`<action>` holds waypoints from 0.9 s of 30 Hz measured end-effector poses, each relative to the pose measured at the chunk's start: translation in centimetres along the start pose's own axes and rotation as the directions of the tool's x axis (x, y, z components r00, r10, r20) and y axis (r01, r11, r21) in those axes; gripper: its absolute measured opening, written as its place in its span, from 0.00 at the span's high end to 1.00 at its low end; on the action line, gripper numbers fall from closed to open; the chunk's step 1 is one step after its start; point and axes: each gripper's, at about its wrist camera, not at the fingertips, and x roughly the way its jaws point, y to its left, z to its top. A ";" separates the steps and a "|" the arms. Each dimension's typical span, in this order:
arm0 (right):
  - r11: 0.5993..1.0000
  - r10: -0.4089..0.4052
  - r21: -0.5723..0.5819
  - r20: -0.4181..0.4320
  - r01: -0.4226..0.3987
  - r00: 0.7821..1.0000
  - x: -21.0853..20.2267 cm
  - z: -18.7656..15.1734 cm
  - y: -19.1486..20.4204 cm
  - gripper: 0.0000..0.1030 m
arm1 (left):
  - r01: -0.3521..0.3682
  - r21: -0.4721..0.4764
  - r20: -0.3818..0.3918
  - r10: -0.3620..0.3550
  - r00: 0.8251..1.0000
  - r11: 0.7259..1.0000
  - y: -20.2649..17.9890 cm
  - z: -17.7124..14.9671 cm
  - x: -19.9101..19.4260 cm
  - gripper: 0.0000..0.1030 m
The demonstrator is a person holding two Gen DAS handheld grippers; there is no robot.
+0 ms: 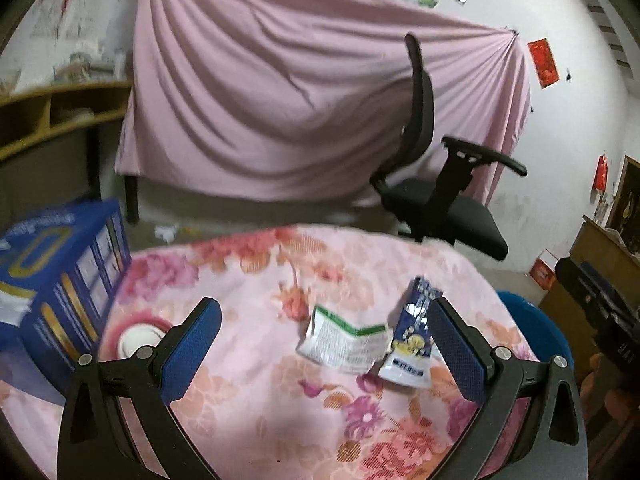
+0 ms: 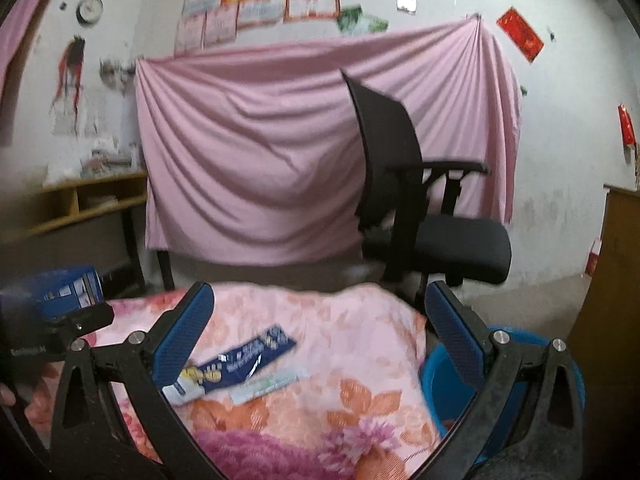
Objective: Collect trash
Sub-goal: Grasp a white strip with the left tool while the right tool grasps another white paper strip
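Two empty wrappers lie on a pink floral cloth [image 1: 248, 360]. A white wrapper with a green stripe [image 1: 344, 342] sits beside a blue and white wrapper [image 1: 410, 344]. My left gripper [image 1: 324, 320] hovers open over them, its right finger close to the blue wrapper. In the right wrist view the blue wrapper [image 2: 236, 362] and the white one [image 2: 266, 386] lie between the fingers of my open right gripper [image 2: 318, 312], nearer the left finger. A blue bin [image 2: 444, 380] stands low at the right of the cloth.
A blue carton [image 1: 60, 284] stands at the cloth's left, with a small white round lid [image 1: 138, 342] beside it. A black office chair [image 1: 436, 184] stands behind, before a hanging pink sheet [image 1: 304, 100]. Wooden shelves [image 1: 56, 116] are at far left, a wooden cabinet [image 2: 618, 280] at right.
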 end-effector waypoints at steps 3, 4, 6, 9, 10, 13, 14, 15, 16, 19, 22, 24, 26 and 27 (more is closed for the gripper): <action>1.000 0.001 0.007 -0.057 -0.001 0.998 1.1 -0.6 0.3 0.00 | 0.013 -0.023 -0.055 -0.015 0.998 1.000 0.5 -0.1 1.2 0.03; 1.000 -0.002 0.010 -0.083 0.003 0.997 1.5 -0.9 0.5 0.00 | 0.014 -0.028 -0.071 -0.016 0.997 1.000 0.6 -0.2 1.6 0.03; 1.000 -0.001 0.011 -0.144 0.003 0.990 2.6 -1.4 0.7 0.00 | 0.014 -0.026 -0.098 -0.016 0.995 1.000 0.7 0.0 2.3 0.03; 1.000 -0.019 0.000 -0.227 0.019 0.974 4.2 -2.0 1.1 0.00 | 0.015 -0.014 -0.124 -0.017 0.992 1.000 0.8 0.3 3.3 0.10; 1.000 -0.020 0.000 -0.248 0.021 0.968 4.7 -2.2 1.1 0.00 | 0.021 -0.011 -0.138 -0.022 0.990 1.000 0.8 0.4 3.8 0.14; 0.999 -0.026 0.014 -0.319 0.032 0.947 6.1 -2.6 1.0 0.00 | 0.031 -0.027 -0.191 -0.035 0.981 0.999 1.4 0.3 5.2 0.29; 0.999 -0.021 0.029 -0.347 0.033 0.938 6.6 -2.9 0.8 0.00 | 0.040 -0.042 -0.214 -0.048 0.976 0.998 1.7 0.2 5.8 0.34; 0.998 -0.014 0.046 -0.370 0.033 0.929 7.1 -3.0 0.7 0.00 | 0.046 -0.059 -0.235 -0.059 0.970 0.997 2.1 0.1 6.3 0.36; 0.998 -0.006 0.060 -0.390 0.032 0.921 7.5 -3.2 0.6 0.00 | 0.048 -0.073 -0.249 -0.065 0.966 0.996 2.3 0.0 6.7 0.38; 0.995 0.020 0.094 -0.466 0.027 0.884 8.9 -4.0 0.6 0.03 | 0.077 -0.112 -0.250 -0.103 0.963 0.991 3.0 0.0 6.9 0.40; 0.992 0.066 0.128 -0.523 0.002 0.850 10.1 -4.8 1.1 0.13 | 0.094 -0.101 -0.264 -0.118 0.957 0.990 2.7 0.0 7.1 0.44; 0.993 0.075 0.116 -0.550 -0.013 0.832 10.7 -5.2 1.8 0.18 | 0.108 -0.099 -0.274 -0.132 0.953 0.989 2.5 0.0 7.0 0.49; 0.994 0.087 0.099 -0.555 -0.038 0.827 11.0 -5.2 2.5 0.24 | 0.113 -0.101 -0.283 -0.137 0.949 0.989 2.5 -0.1 7.1 0.56; 0.994 0.095 0.096 -0.559 -0.050 0.824 11.1 -5.3 2.8 0.29 | 0.116 -0.102 -0.286 -0.141 0.948 0.988 2.5 -0.1 7.2 0.58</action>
